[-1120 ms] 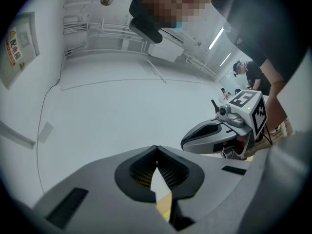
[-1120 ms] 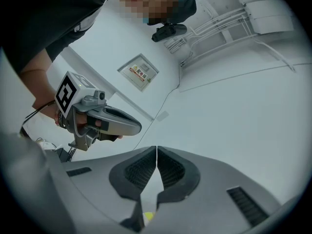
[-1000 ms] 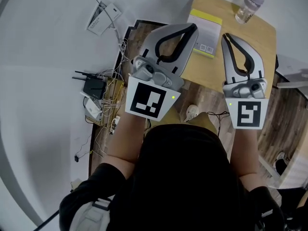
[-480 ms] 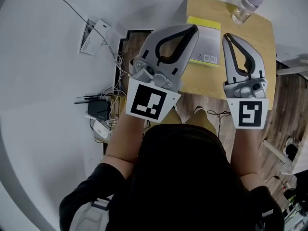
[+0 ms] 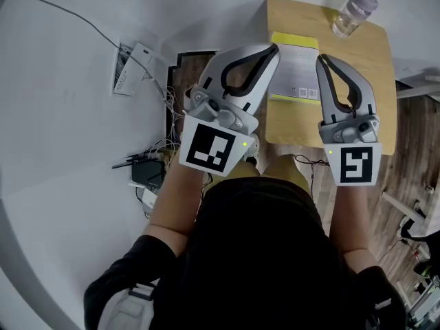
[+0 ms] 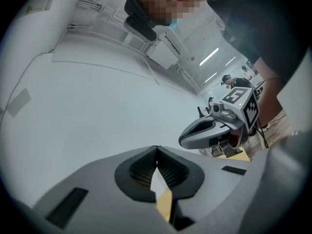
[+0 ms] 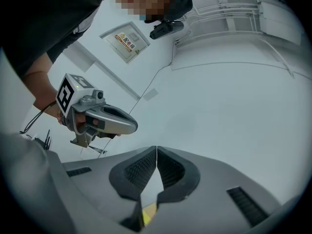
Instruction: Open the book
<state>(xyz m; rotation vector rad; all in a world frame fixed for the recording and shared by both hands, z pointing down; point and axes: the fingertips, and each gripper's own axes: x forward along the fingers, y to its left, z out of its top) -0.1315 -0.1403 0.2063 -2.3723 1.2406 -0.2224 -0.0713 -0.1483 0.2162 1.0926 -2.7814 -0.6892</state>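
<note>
The book (image 5: pixel 297 71) lies closed on the small wooden table (image 5: pixel 361 88), pale cover up, with a yellow-green band at its far end. My left gripper (image 5: pixel 273 49) hovers over the book's left edge, jaws shut and empty. My right gripper (image 5: pixel 321 60) hovers just right of the book, also shut and empty. In the left gripper view the pads of my left gripper (image 6: pixel 156 149) meet at the tip, and the right gripper (image 6: pixel 214 128) shows beside it. The right gripper view shows my right gripper (image 7: pixel 156 148) closed, with the left gripper (image 7: pixel 100 118) to its left. Both point at a white wall.
A clear bottle (image 5: pixel 354 9) with a pale cap stands at the table's far right corner. On the floor left of the table lie a router (image 5: pixel 148 174) and tangled cables. A white box (image 5: pixel 127 67) with a cord sits by the wall.
The table and book have slid nearer under both grippers as I moved towards them. Both grippers stayed shut and kept their spacing.
</note>
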